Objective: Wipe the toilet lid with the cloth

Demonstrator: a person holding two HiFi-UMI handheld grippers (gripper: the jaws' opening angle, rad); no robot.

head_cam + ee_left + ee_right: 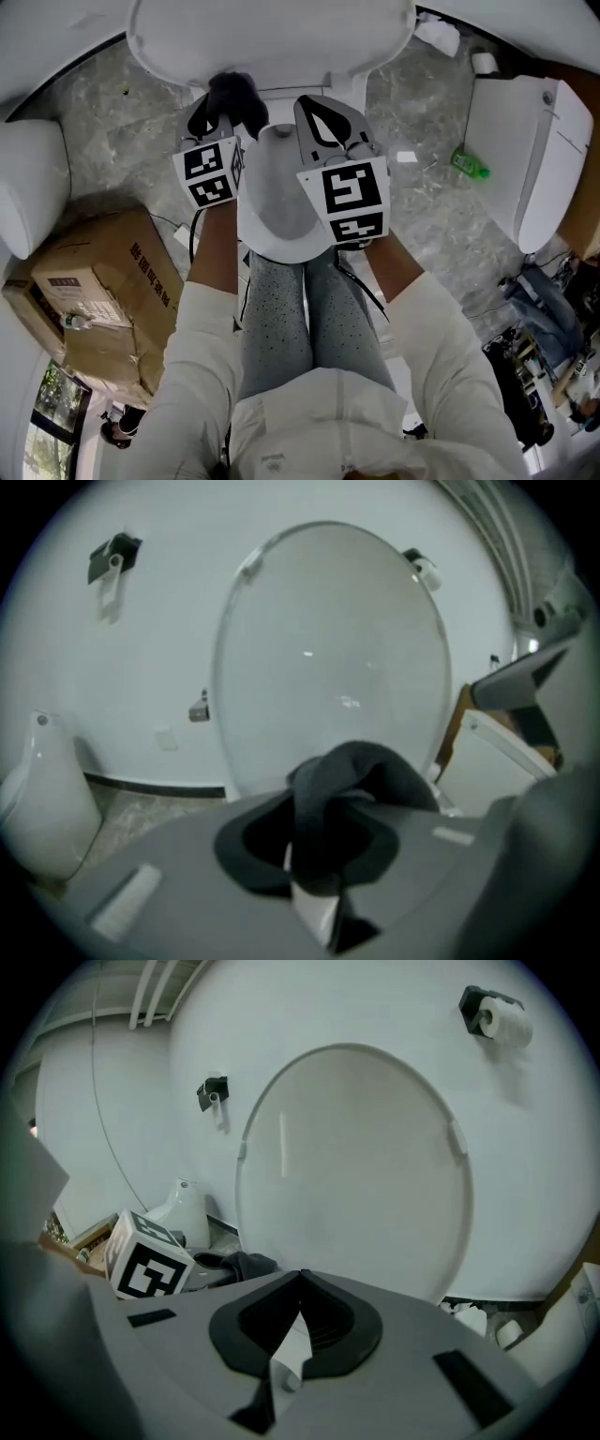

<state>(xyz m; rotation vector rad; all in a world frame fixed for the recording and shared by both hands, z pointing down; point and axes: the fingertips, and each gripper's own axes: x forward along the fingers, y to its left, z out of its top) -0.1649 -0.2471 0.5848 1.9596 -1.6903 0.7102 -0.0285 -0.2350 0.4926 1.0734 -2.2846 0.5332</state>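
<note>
Before the upright toilet lid (328, 639), left gripper (319, 864) pinches the cloth (361, 771), right gripper (298, 1326) jaws closed, empty; best press flat, wipe downward.

Soft, even indoor light
Gripper views curve, black-cornered; the left is blurry, with faint glints on the toilet lid (333, 658).

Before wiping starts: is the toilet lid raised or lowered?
Raised: the toilet lid stands upright, facing the camera in both gripper views.
</note>
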